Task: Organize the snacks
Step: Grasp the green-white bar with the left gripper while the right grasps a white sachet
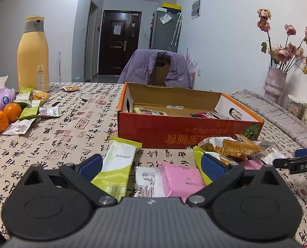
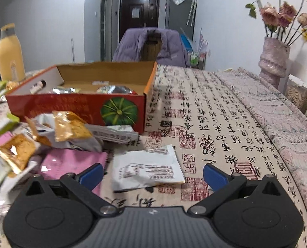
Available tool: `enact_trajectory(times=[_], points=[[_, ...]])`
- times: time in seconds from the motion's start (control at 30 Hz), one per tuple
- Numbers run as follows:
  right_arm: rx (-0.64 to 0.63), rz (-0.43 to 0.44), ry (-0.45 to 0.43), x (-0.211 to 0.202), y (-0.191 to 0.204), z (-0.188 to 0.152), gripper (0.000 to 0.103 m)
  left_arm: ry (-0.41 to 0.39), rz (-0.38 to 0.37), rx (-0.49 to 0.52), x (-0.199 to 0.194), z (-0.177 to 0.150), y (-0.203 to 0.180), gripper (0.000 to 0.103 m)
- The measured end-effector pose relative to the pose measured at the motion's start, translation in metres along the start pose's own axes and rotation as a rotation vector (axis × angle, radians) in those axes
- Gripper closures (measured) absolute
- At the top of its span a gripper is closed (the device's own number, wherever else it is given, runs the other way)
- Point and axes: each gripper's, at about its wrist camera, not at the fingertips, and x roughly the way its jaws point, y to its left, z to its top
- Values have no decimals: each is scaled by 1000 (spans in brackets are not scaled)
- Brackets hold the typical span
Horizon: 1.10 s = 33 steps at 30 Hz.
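Calligraphy-printed cloth covers the table [image 1: 70,136], and on it sits a red-and-orange cardboard box [image 1: 174,128], open-topped, with a few wrapped snacks lying inside. Far left stands a tall yellow flask [image 1: 32,53] with three oranges [image 1: 3,114] in front of it. A heap of snack packets [image 2: 50,136] lies just before the box. The left gripper [image 1: 152,165] hovers spread wide above a green-and-white packet [image 1: 114,165], a white packet [image 1: 148,180] and a pink packet [image 1: 182,178], touching none. The right gripper [image 2: 153,174] is likewise spread, a white sachet [image 2: 148,169] lying loose between its blue pads
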Motion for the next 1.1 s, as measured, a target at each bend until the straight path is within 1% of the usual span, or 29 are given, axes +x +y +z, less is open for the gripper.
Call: enact_trajectory(times=[0.2, 0.27, 0.5, 0.53, 0.57, 0.6, 0.67, 0.7, 0.87, 1.03, 1.1], points=[[28, 10, 71, 33, -4, 7, 0, 1, 6, -2, -1, 1, 1, 0], [54, 23, 72, 39, -8, 10, 0, 2, 10, -2, -1, 1, 1, 0], [54, 24, 55, 37, -8, 6, 0, 7, 17, -12, 1, 1, 3, 0], [54, 27, 48, 35, -8, 4, 2, 8, 17, -14, 1, 1, 3, 0], [48, 34, 38, 33, -7, 3, 10, 8, 18, -14, 1, 0, 3, 0], [43, 41, 31, 30, -7, 4, 20, 8, 18, -14, 1, 0, 3, 0], [39, 46, 20, 24, -5, 3, 29, 9, 19, -14, 1, 0, 3, 0], [40, 44, 14, 22, -5, 2, 35, 11, 22, -14, 1, 0, 3, 0], [49, 38, -26, 10, -5, -4, 45, 15, 36, -18, 1, 2, 7, 0], [77, 25, -95, -7, -5, -10, 46, 34, 65, -32, 5, 5, 15, 0], [91, 19, -126, -14, -5, -12, 46, 51, 89, -31, 10, 7, 18, 0]])
